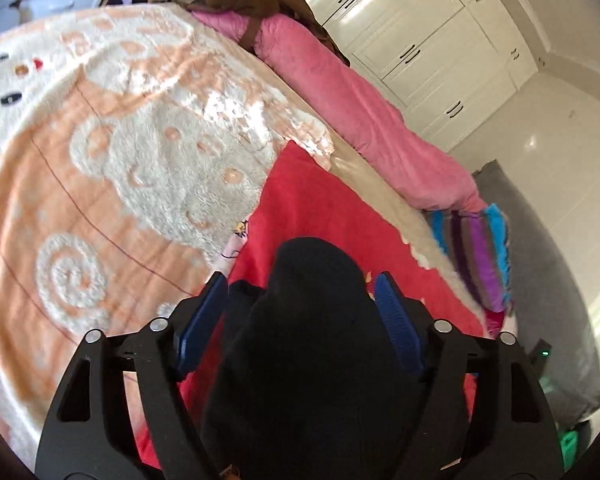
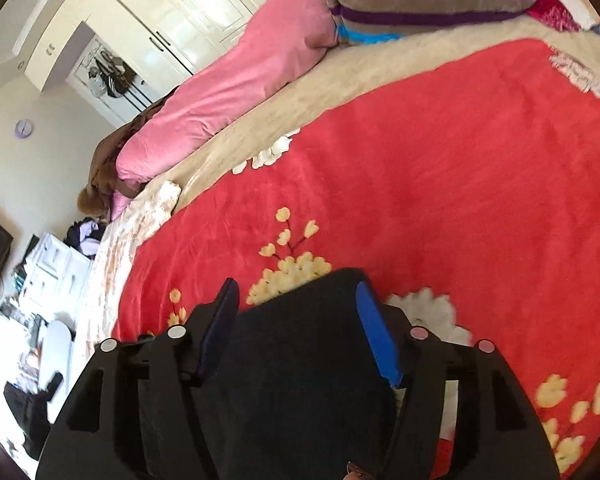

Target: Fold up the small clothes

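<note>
Over the bed (image 1: 80, 208), at 6 o'clock in each wrist view, lies a black garment (image 1: 312, 340), bunched between blue fingers; left claw (image 1: 300, 292) spread wide, pads flanking the cloth at 9 and 3 o'clock, gap showing on both sides, so likely no pinch; right claw (image 2: 296, 300) likewise parted around the same dark fabric, grip not evident. Probably lifted at two points so the piece hangs flat for a fold onto the red blanket (image 2: 440, 180). Toward 12 o'clock, a pink quilt roll (image 1: 360, 112); at 3 o'clock in the left view, a striped cushion (image 1: 476, 248); at 10 o'clock, a peach bear blanket (image 1: 112, 152); white wardrobe (image 1: 420, 32) beyond. Nothing on the red patch ahead to block a lay-down.
</note>
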The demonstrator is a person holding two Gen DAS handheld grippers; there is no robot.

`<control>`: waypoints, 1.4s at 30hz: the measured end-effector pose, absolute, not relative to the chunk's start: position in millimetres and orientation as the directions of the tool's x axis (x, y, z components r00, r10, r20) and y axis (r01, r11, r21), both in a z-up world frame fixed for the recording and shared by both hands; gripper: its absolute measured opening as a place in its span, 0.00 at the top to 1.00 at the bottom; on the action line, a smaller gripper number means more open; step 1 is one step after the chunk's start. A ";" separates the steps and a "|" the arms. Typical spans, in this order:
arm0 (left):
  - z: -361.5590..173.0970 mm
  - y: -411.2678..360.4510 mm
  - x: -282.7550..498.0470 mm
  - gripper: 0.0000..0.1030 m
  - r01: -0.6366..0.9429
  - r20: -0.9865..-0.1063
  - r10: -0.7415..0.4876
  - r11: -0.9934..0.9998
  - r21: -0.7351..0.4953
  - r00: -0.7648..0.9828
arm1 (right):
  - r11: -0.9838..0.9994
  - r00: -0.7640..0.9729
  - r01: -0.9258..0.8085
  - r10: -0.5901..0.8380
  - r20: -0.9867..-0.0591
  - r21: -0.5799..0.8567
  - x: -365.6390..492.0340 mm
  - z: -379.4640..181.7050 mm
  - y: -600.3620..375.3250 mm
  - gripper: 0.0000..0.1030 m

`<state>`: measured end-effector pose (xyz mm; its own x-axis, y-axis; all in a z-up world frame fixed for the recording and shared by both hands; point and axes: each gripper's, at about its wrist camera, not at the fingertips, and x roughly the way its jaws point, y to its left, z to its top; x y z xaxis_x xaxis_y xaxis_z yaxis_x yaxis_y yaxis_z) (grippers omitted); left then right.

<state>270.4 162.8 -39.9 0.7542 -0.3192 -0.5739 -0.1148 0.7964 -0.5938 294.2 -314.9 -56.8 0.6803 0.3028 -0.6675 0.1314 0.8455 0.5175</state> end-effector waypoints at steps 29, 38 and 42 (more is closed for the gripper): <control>-56.8 106.6 245.9 0.09 -0.055 -0.809 -0.103 0.985 -0.164 0.579 | 0.942 0.584 -0.116 0.321 -0.745 0.315 197.7 -83.4 -290.1 0.22; -46.7 98.7 234.8 0.09 -0.034 -0.804 -0.078 0.992 -0.122 0.589 | 0.929 0.539 -0.222 0.370 -0.757 0.297 192.9 -83.9 -270.4 0.22; -43.6 100.1 230.9 0.09 -0.050 -0.804 -0.042 0.995 -0.090 0.594 | 0.929 0.538 -0.203 0.369 -0.758 0.308 191.3 -85.0 -276.3 0.22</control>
<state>230.9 100.1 -43.6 0.5936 -0.0425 -0.8037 -0.0501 0.9947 -0.0896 191.3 -276.3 -85.0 0.5381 0.3691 -0.7578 -0.2031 0.9293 0.3084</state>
